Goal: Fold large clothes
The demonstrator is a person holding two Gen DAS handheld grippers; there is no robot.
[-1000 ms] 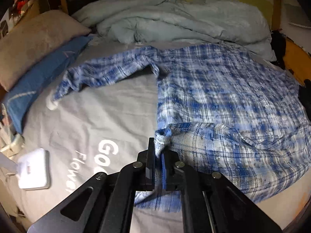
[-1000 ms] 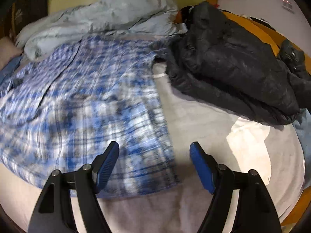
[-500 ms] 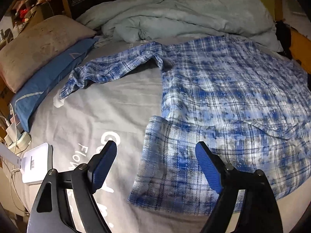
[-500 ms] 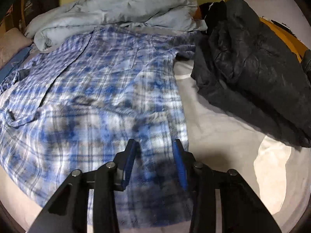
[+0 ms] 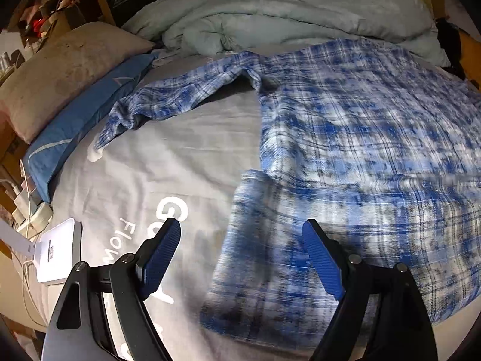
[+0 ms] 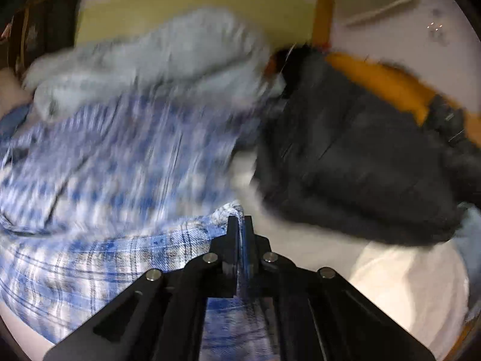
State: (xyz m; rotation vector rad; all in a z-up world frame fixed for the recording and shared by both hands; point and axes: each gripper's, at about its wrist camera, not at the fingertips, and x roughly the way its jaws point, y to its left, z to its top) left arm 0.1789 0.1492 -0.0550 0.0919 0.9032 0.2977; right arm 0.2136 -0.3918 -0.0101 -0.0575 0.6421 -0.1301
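Note:
A large blue and white plaid shirt (image 5: 345, 138) lies spread on the grey bed sheet (image 5: 186, 162), one sleeve stretched out to the left and its lower hem folded up. My left gripper (image 5: 240, 258) is open and empty, hovering over the folded hem's left corner. In the right wrist view, my right gripper (image 6: 239, 225) is shut on the right edge of the shirt (image 6: 120, 165) and holds that edge lifted off the bed. That view is blurred by motion.
A light blue duvet (image 5: 270, 15) is bunched at the back. A beige pillow (image 5: 60, 69) and blue pillow (image 5: 87, 114) lie at left, with a white device (image 5: 55, 249) and cables at the bed edge. A dark jacket (image 6: 360, 156) lies right of the shirt.
My left gripper let go of the shirt's hem corner and opened wide. My right gripper moved onto the shirt's right edge, closed on it and lifted it.

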